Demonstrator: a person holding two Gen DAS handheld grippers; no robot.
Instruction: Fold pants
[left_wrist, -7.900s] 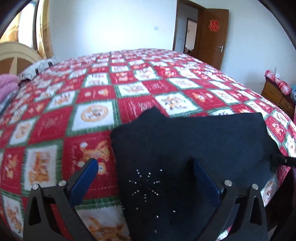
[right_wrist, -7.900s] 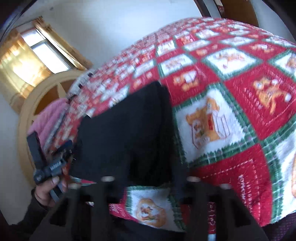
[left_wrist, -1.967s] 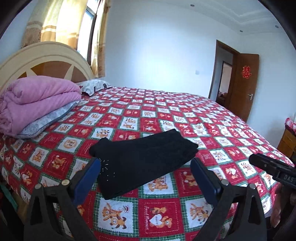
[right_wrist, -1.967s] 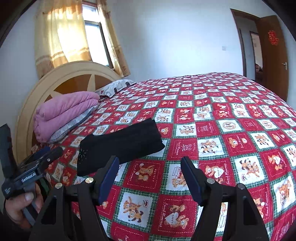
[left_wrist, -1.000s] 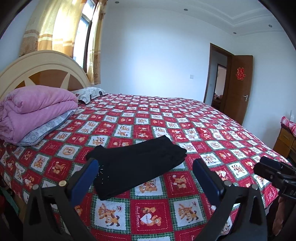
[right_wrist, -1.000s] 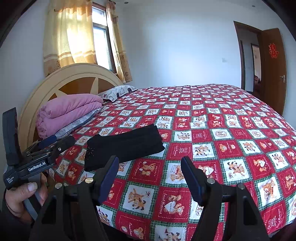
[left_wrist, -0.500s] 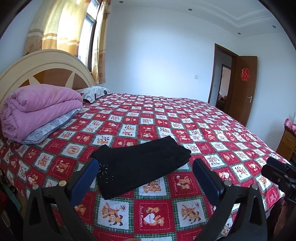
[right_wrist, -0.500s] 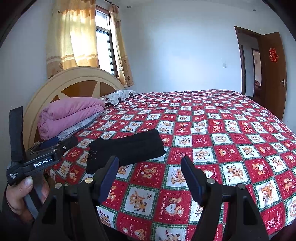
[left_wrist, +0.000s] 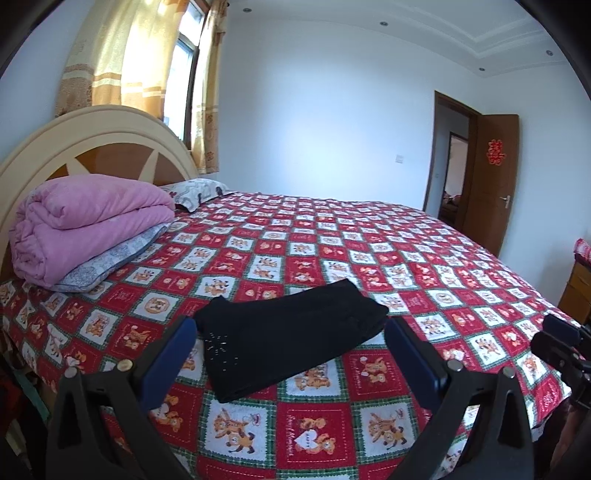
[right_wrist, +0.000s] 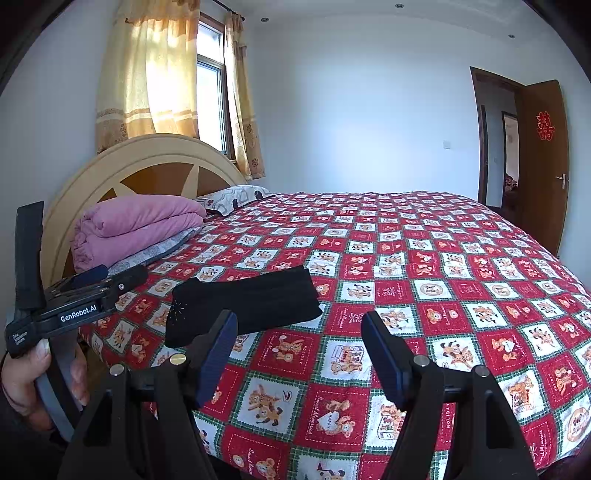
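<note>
- The black pants (left_wrist: 288, 332) lie folded into a compact oblong on the bed (left_wrist: 424, 266), near its front edge and toward the headboard (left_wrist: 92, 147) end.
- A cluster of small shiny studs shows on the end of the pants nearest the headboard.
- The left tool (left_wrist: 290, 354) is held off the bed's front edge with its blue-padded fingers spread wide, holding nothing.
- The right tool (right_wrist: 299, 350) is likewise held clear of the bed, fingers spread and empty, apart from the pants.
- In the right wrist view, the person's left hand (right_wrist: 26, 384) grips the left tool's handle.
- A folded pink quilt (left_wrist: 85, 221) sits on a grey pillow (left_wrist: 107, 262) at the headboard end, well apart from the pants.
- A brown door (left_wrist: 487, 184) stands open beyond the bed's far side.
</note>
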